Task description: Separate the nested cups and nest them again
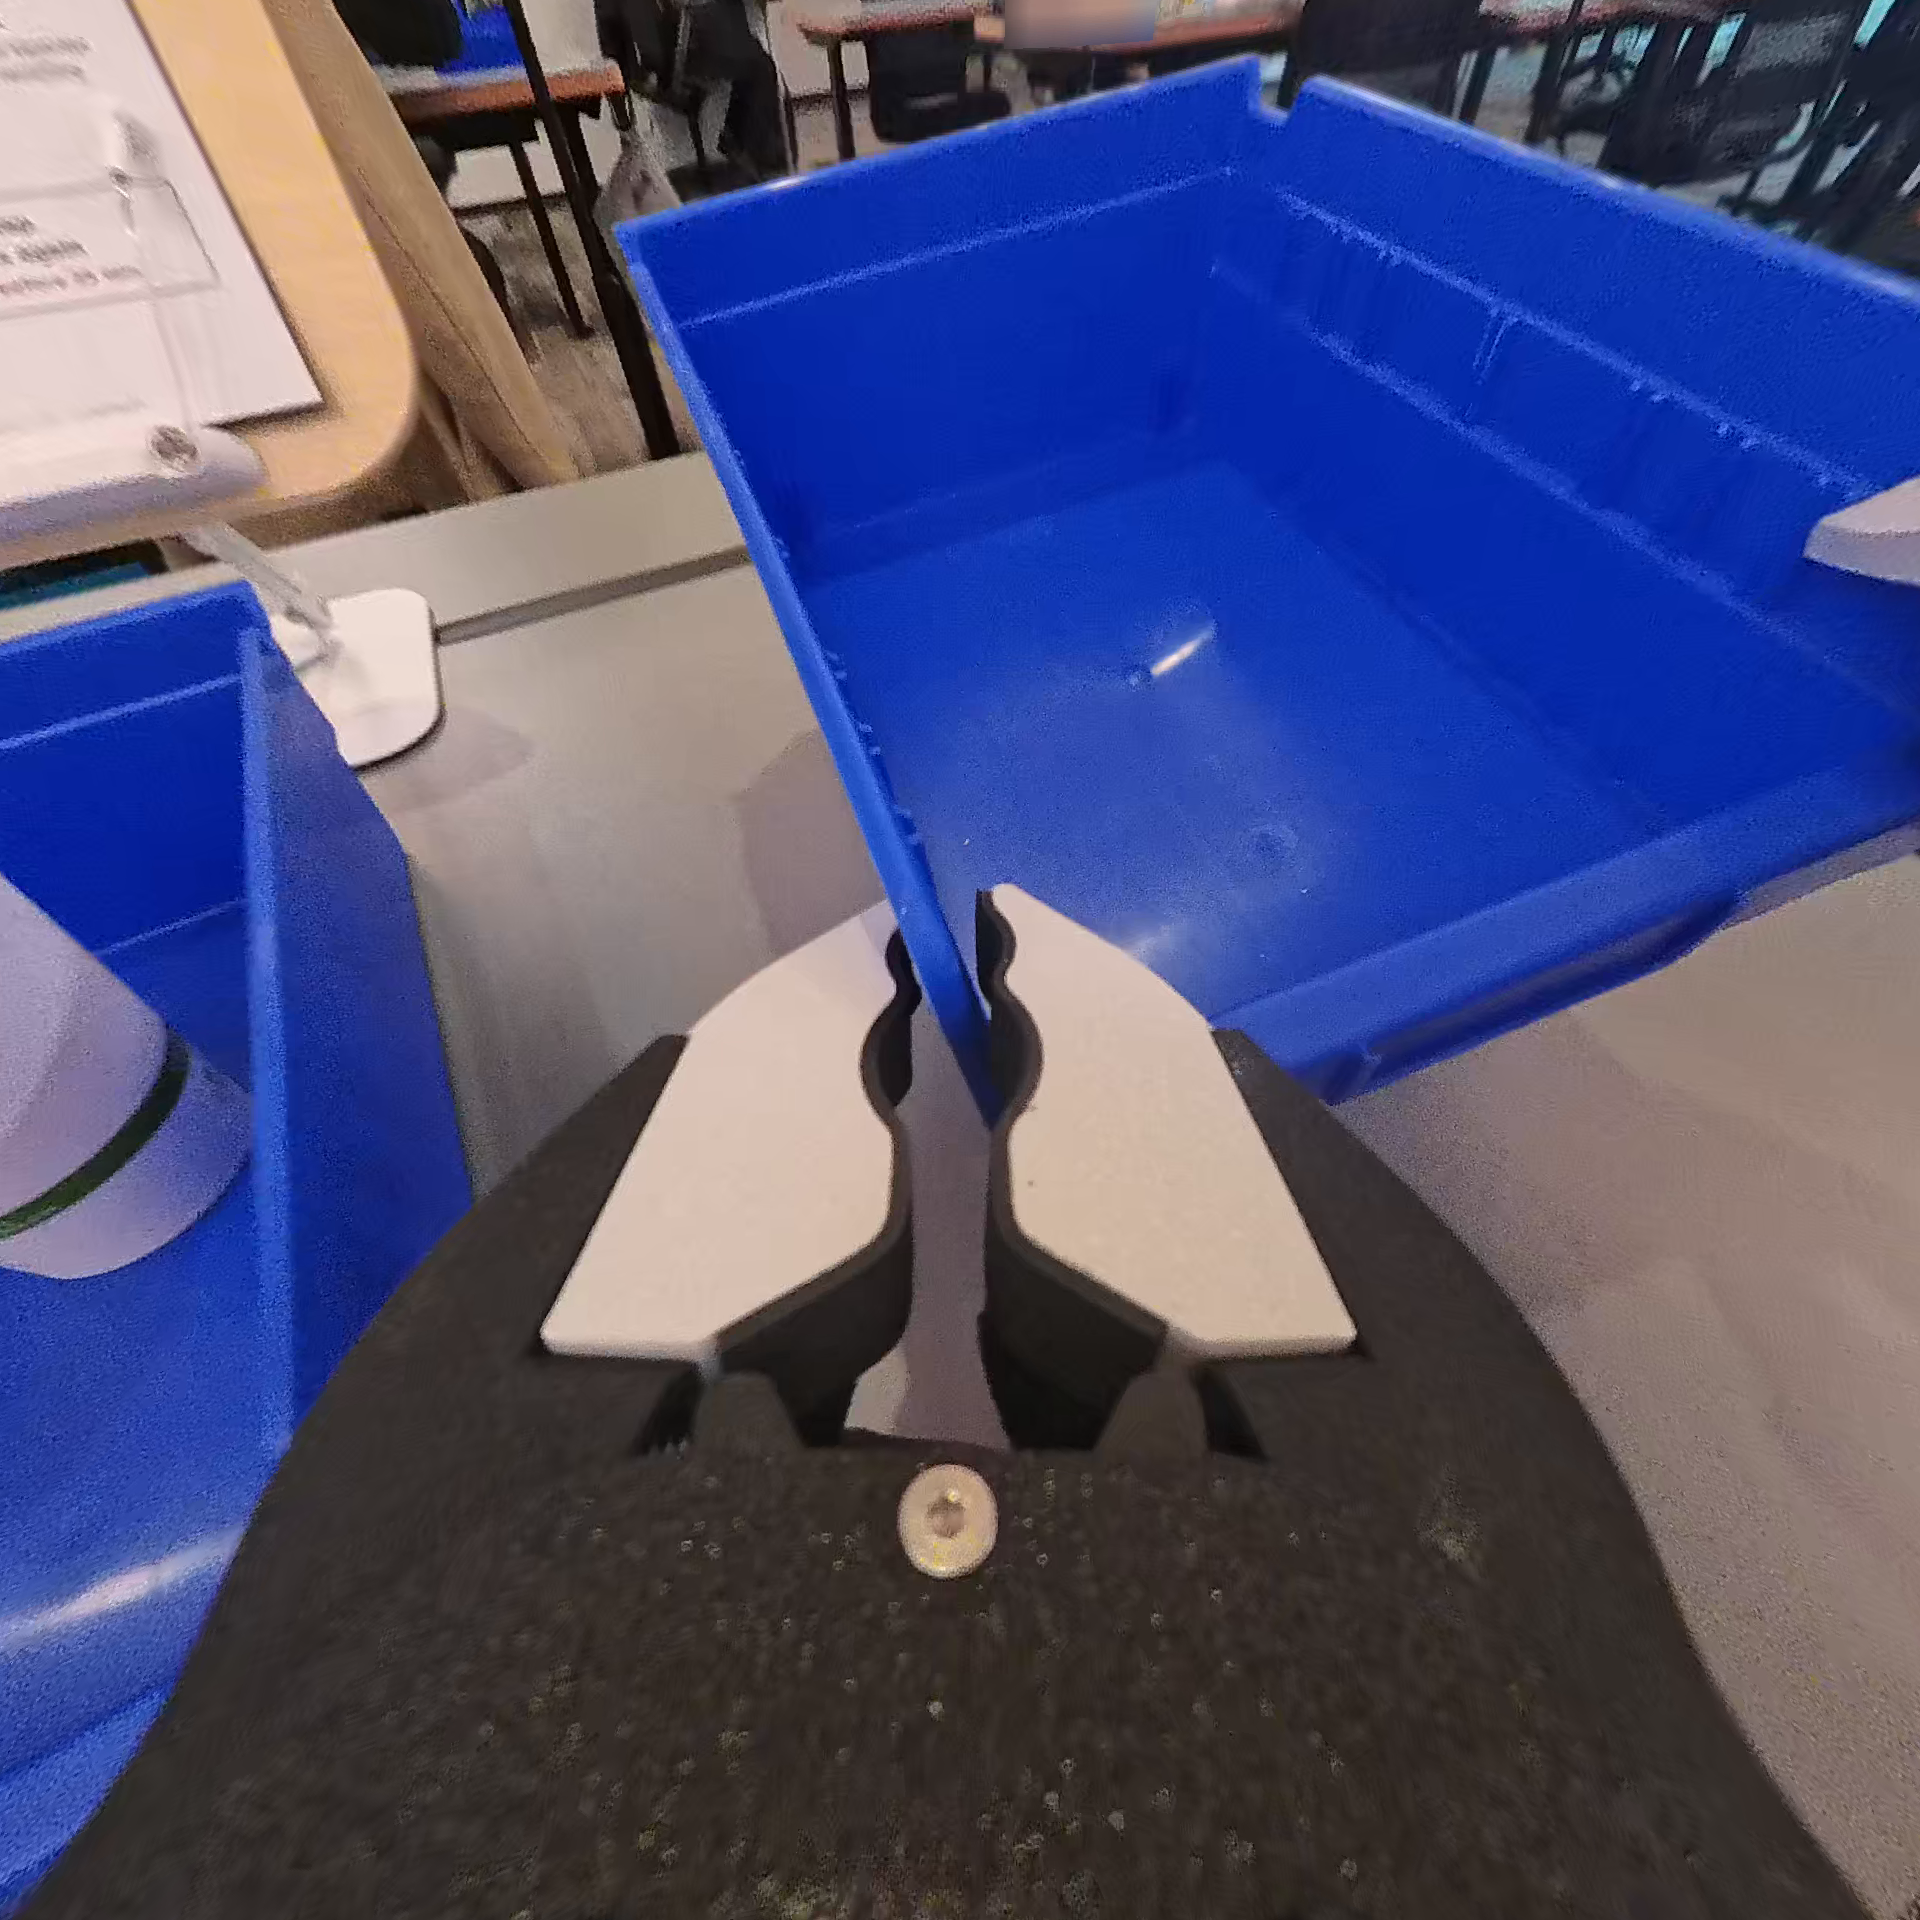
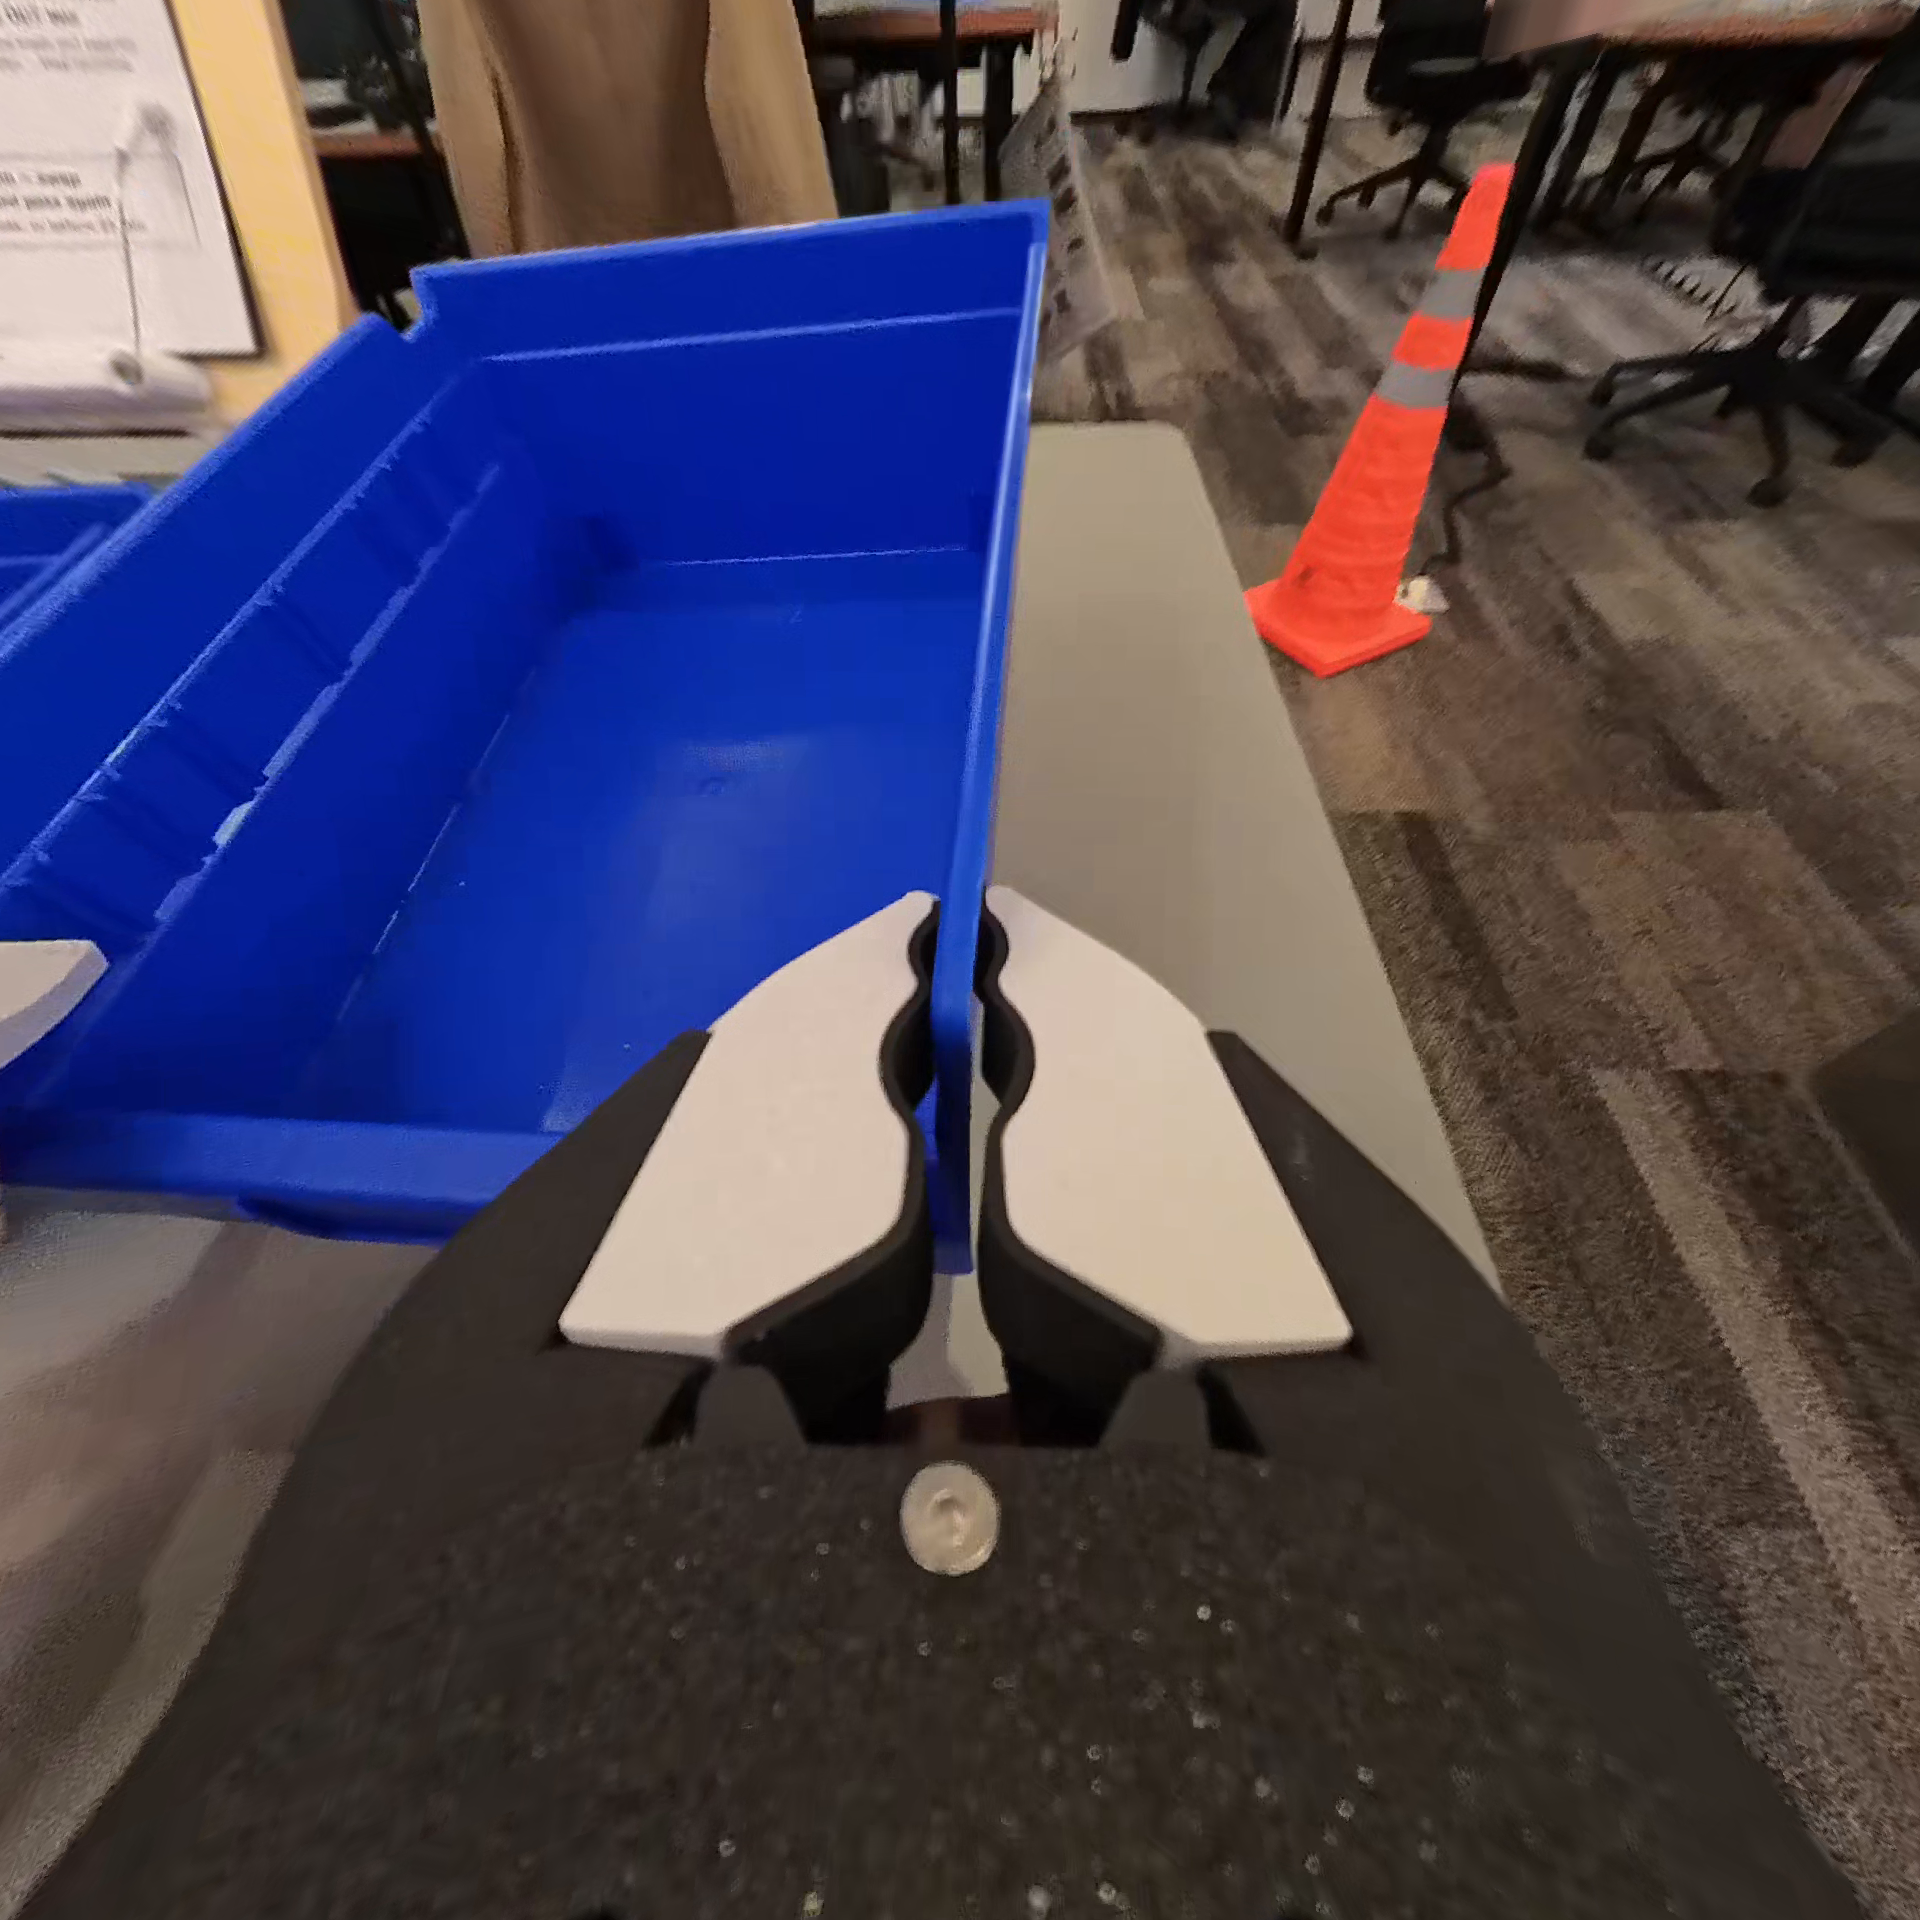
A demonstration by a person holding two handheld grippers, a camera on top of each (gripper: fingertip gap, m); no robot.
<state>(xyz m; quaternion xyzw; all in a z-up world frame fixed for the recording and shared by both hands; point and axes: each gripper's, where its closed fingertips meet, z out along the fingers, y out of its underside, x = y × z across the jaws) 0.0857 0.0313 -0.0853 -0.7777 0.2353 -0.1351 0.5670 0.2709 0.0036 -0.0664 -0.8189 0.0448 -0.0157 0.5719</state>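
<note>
Left wrist view: the left gripper [image 1: 940, 997] has its fingers [image 1: 1101, 1122] pinched on the side wall of an empty blue bin [image 1: 1351, 644], which looks tilted up off the grey table [image 1: 582, 831]. A second blue bin [image 1: 208, 935] sits at the left with something white and green-banded in it, maybe the cups, can't really tell.

Right wrist view: the right gripper [image 2: 961, 997] is clamped on the bin's opposite wall. No cups here either, so I'd guess the separating and re-nesting hasn't visibly started.
</note>
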